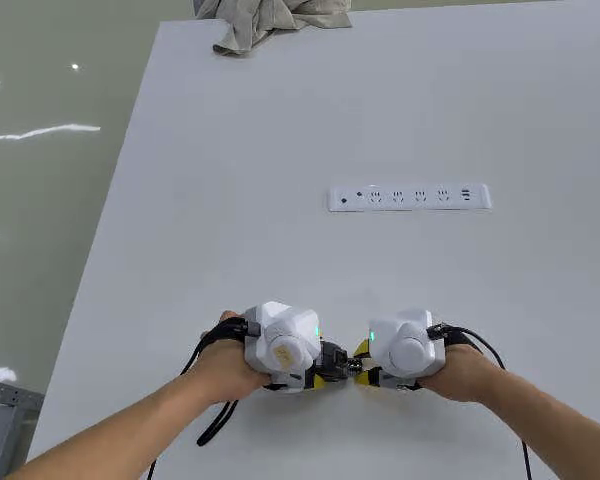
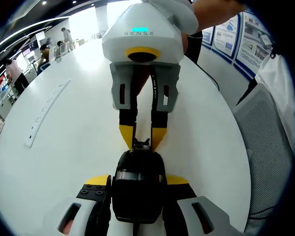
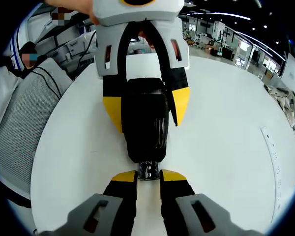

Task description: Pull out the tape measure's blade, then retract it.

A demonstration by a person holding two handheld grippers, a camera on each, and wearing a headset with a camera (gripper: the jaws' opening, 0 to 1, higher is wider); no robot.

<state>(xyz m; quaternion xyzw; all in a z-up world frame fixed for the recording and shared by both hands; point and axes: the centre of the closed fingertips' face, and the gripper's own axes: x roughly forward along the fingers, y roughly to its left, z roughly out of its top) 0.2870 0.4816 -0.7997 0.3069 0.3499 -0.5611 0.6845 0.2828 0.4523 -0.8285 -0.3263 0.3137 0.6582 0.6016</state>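
Tape measure point(image 2: 137, 191) gripped from both ends, well apart from the power strip point(image 1: 410, 197), on the person's side of it.
The left gripper point(image 2: 137, 181) is clamped around its black case. The right gripper point(image 3: 148, 178), nearly closed, pinches the end hook point(image 3: 148, 169) just at the case mouth. A grey cloth point(image 1: 270, 20) lies far beyond the strip on the white bench point(image 1: 280, 150).

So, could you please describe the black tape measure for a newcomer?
At the near edge of the white table, two white handheld grippers meet. The black plastic tape measure sits in the left gripper, its blade tip pinched by the right gripper: the one black block between yellow tips.
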